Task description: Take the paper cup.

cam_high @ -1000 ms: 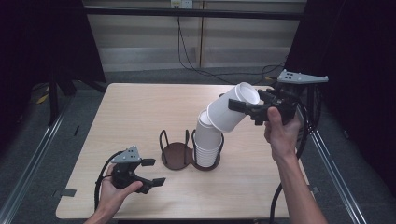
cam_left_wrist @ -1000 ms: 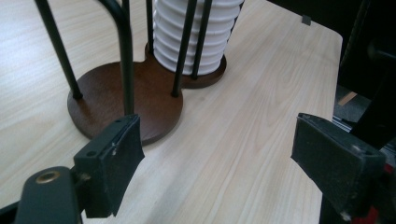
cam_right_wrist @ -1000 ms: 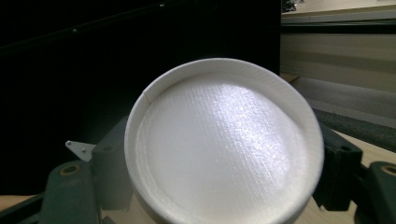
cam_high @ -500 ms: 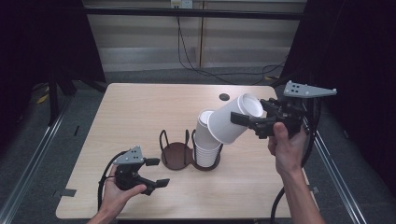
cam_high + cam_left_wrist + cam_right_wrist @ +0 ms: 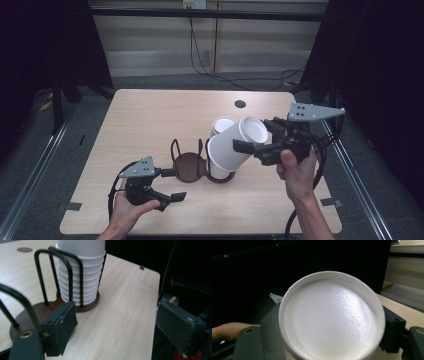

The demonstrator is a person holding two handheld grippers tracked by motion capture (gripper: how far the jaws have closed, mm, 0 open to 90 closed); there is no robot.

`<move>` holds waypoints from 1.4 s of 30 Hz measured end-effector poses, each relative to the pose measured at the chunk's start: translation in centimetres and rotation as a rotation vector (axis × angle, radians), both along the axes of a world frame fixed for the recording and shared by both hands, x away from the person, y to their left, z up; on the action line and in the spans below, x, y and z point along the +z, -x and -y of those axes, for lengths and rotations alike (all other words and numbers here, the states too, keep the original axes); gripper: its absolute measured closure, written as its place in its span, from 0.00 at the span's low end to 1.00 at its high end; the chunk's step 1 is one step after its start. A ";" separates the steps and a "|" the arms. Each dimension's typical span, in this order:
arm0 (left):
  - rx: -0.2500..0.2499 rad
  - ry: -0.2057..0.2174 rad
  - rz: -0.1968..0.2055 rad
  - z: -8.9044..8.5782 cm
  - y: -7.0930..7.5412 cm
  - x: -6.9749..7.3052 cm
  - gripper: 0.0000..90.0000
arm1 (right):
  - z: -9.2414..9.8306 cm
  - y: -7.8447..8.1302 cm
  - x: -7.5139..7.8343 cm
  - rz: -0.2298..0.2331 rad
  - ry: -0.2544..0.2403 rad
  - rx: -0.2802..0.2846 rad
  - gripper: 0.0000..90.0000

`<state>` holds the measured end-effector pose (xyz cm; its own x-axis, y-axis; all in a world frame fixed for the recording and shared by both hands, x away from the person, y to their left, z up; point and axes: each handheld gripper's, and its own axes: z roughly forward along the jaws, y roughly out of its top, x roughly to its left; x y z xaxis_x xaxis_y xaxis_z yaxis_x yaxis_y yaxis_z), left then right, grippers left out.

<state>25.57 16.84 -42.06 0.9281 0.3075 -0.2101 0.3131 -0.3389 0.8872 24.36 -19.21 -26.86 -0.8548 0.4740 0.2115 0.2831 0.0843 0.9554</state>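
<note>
Clamping a tilted white paper cup just above the cup stack in the wire holder, the right tool risked crushing it or toppling the stack, while the left tool rested open on the counter.

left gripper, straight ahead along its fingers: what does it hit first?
Most likely the brown wooden base of the wire cup holder: the open left gripper already has one finger over the base's edge. Behind it stands the stack of white cups. Depth is hard to judge.
</note>
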 end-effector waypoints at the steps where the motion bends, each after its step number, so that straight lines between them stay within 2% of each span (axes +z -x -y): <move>1: -0.010 0.003 0.003 0.1 0.0 0.1 0.19 | -0.2 0.1 -0.2 -0.004 0.004 0.006 0.27; 9: -0.046 0.050 0.013 0.7 -0.2 1.4 0.18 | -1.5 0.0 -2.1 -0.029 0.003 0.054 0.27; 12: -0.050 0.050 0.021 0.8 -0.2 1.8 0.17 | -2.0 -0.1 -2.7 -0.036 0.006 0.065 0.27; 16: -0.048 0.082 0.029 0.9 -0.2 2.3 0.18 | -2.4 -0.2 -3.4 -0.050 0.012 0.074 0.27; 19: -0.056 0.112 0.047 1.2 -0.3 3.0 0.18 | -2.7 -0.3 -3.9 -0.059 0.011 0.080 0.27; 21: -0.064 0.111 0.062 1.3 -0.2 3.4 0.17 | -2.9 -0.3 -4.2 -0.067 0.014 0.086 0.27; 23: -0.077 0.130 0.075 1.4 0.0 3.7 0.17 | -3.0 -0.3 -4.5 -0.072 0.014 0.090 0.27; 25: -0.089 0.124 0.083 1.6 0.1 3.9 0.17 | -3.2 -0.4 -4.9 -0.079 0.018 0.094 0.27; 29: -0.103 0.128 0.108 1.5 0.3 3.7 0.17 | -3.6 -0.6 -6.0 -0.109 0.025 0.101 0.27; 36: -0.102 0.120 0.080 1.4 0.1 2.9 0.17 | -4.3 -0.9 -7.7 -0.143 0.029 0.120 0.27; 42: -0.117 0.099 0.083 1.8 0.0 2.1 0.17 | -4.8 -1.5 -8.9 -0.169 0.035 0.129 0.27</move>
<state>25.60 15.02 -40.00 0.9717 0.1780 -0.1551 0.2010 -0.2786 0.9391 25.89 -14.45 -35.77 -0.8625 0.3728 0.3422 0.4237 0.1623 0.8911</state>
